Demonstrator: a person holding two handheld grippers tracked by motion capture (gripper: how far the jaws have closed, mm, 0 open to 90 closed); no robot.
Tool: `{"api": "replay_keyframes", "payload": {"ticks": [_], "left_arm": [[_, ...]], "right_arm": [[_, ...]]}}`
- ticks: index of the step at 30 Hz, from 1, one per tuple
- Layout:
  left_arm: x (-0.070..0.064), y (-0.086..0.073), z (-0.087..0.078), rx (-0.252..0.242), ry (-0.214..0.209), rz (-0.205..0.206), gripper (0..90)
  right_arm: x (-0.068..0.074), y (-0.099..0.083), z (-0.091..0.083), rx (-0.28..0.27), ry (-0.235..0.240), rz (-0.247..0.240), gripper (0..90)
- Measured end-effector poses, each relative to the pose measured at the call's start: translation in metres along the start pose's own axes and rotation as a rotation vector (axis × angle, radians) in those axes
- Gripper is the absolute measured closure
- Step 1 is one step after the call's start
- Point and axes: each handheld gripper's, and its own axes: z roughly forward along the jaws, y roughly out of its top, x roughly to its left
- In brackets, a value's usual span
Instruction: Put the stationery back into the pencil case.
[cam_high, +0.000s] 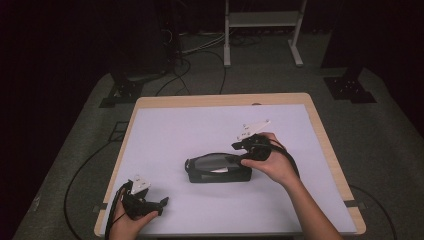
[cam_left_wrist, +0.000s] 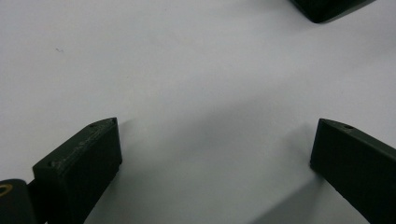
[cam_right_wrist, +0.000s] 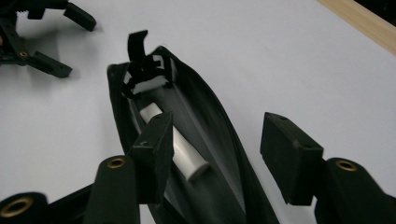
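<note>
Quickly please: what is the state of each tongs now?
Left tongs: open, holding nothing.
Right tongs: open over the black pouch, holding nothing.

left claw agape — white table beneath

One black pouch lies on one table; one white tube inside; two grippers: left gripper, right gripper.
</note>
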Motion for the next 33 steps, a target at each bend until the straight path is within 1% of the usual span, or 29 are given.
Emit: {"api": "replay_keyframes", "payload": {"ticks": [1, 2, 10, 11, 12, 13, 14, 16, 19, 21, 23, 24, 28, 29, 30, 33], "left_arm": [[0.0, 0.0, 0.0, 0.0, 0.0, 0.0, 1.2], [0.0, 0.0, 0.0, 0.0, 0.0, 0.0, 1.2], [0.0, 0.0, 0.0, 0.001, -0.001, 0.001, 1.2], [0.0, 0.0, 0.0, 0.001, -0.001, 0.001, 1.2], [0.0, 0.0, 0.0, 0.001, -0.001, 0.001, 1.2], [0.0, 0.0, 0.0, 0.001, -0.001, 0.001, 1.2], [0.0, 0.0, 0.0, 0.001, 0.0, 0.001, 1.2], [0.0, 0.0, 0.0, 0.001, -0.001, 0.001, 1.2], [0.0, 0.0, 0.0, -0.001, 0.0, -0.005, 1.2], [0.0, 0.0, 0.0, 0.002, 0.0, 0.0, 1.2], [0.0, 0.0, 0.0, 0.003, 0.0, 0.0, 1.2], [0.0, 0.0, 0.0, 0.002, 0.0, 0.0, 1.2], [0.0, 0.0, 0.0, 0.002, 0.0, -0.001, 1.2], [0.0, 0.0, 0.0, 0.002, 0.0, -0.001, 1.2], [0.0, 0.0, 0.0, 0.002, 0.0, 0.0, 1.2], [0.0, 0.0, 0.0, 0.002, 0.0, 0.0, 1.2]], "right_arm": [[-0.001, -0.006, -0.005, -0.009, -0.021, 0.003, 42.2], [-0.002, -0.008, -0.006, -0.019, -0.029, 0.003, 41.8], [-0.006, -0.029, -0.027, -0.053, -0.081, 0.04, 34.9], [-0.006, -0.029, -0.027, -0.053, -0.081, 0.04, 34.9], [-0.007, -0.035, -0.032, -0.061, -0.091, 0.049, 33.2], [-0.007, -0.035, -0.032, -0.061, -0.091, 0.049, 33.2], [-0.007, -0.04, -0.037, -0.058, -0.102, 0.059, 32.0], [-0.007, -0.043, -0.039, -0.06, -0.107, 0.063, 31.7], [-0.008, -0.053, -0.046, -0.054, -0.12, 0.09, 31.0], [-0.008, -0.063, -0.05, -0.051, -0.132, 0.108, 30.5], [-0.009, -0.066, -0.051, -0.052, -0.137, 0.111, 30.3], [-0.008, -0.073, -0.053, -0.046, -0.149, 0.12, 29.8], [-0.008, -0.085, -0.058, -0.047, -0.17, 0.139, 28.2], [-0.008, -0.085, -0.058, -0.047, -0.17, 0.139, 28.2], [-0.009, -0.092, -0.059, -0.042, -0.182, 0.148, 28.0], [-0.009, -0.098, -0.061, -0.039, -0.189, 0.159, 27.2]]}}
